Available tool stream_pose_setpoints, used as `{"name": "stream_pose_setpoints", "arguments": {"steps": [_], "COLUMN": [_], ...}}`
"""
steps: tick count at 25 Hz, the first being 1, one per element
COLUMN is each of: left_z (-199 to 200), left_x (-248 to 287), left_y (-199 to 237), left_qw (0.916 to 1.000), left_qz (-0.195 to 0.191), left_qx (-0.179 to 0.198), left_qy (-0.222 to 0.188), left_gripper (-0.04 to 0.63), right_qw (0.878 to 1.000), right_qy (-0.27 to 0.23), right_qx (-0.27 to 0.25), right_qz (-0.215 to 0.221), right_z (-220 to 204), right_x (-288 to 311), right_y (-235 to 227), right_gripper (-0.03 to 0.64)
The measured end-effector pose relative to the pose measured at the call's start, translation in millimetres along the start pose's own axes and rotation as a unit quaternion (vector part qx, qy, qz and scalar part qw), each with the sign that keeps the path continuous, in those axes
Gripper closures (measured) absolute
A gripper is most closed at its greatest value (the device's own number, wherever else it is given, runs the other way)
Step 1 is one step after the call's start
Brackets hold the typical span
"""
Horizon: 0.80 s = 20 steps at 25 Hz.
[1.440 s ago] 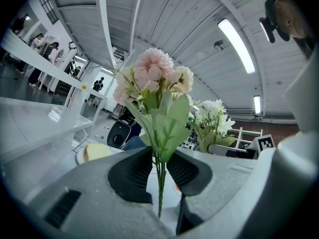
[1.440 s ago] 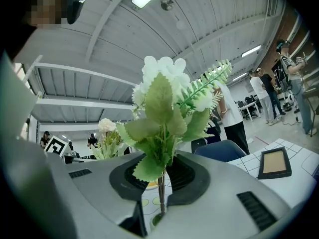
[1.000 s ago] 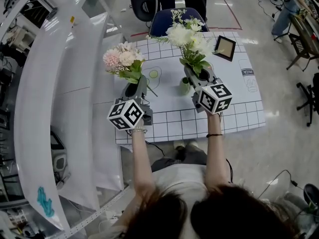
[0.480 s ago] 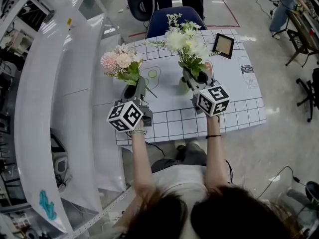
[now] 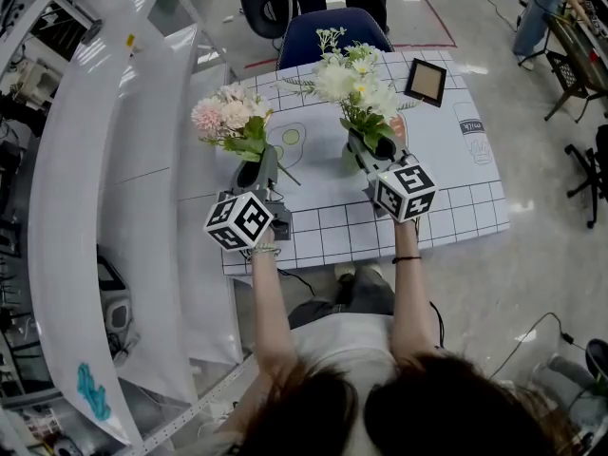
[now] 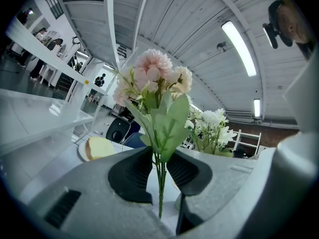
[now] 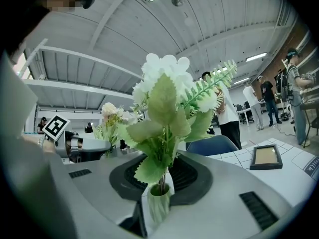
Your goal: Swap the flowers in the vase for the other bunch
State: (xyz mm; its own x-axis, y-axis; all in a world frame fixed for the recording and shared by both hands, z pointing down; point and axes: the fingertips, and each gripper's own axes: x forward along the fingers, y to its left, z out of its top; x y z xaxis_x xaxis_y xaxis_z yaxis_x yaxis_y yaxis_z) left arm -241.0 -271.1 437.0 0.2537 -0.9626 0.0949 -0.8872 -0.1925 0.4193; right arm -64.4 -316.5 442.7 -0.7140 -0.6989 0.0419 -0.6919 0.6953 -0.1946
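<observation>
A pink bunch (image 5: 228, 117) is held up over the table's left part; my left gripper (image 5: 258, 166) is shut on its thin green stems (image 6: 160, 183), whose cut ends hang free below the jaws. A white bunch (image 5: 356, 79) with green leaves stands in a small pale green vase (image 5: 352, 162) on the gridded table (image 5: 323, 226). My right gripper (image 5: 367, 152) is level with the vase's mouth. Its jaws are closed round the white bunch's stems (image 7: 162, 179) just above the vase (image 7: 158, 205).
A dark picture frame (image 5: 427, 82) lies at the table's far right. A plate with a yellowish item (image 6: 98, 147) sits between the bunches. A blue chair (image 5: 328, 36) stands behind the table, white panels (image 5: 114, 179) to the left, people in the background.
</observation>
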Motion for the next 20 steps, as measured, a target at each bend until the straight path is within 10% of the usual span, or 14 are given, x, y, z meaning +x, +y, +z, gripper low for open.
{"name": "stream_pose_setpoints", "arguments": {"steps": [20], "left_z": [-6.8], "left_x": [-6.2], "left_y": [-0.3], "left_qw": [0.9999], "left_qz": [-0.009], "left_qx": [-0.006], "left_qy": [0.002], "left_gripper": [0.509], "right_qw": [0.998], "right_qy": [0.046], "right_qx": [-0.027], "right_qz": [-0.030], "right_z": [-23.1], "right_x": [-6.9], "right_y": [0.3], "right_gripper": [0.557]}}
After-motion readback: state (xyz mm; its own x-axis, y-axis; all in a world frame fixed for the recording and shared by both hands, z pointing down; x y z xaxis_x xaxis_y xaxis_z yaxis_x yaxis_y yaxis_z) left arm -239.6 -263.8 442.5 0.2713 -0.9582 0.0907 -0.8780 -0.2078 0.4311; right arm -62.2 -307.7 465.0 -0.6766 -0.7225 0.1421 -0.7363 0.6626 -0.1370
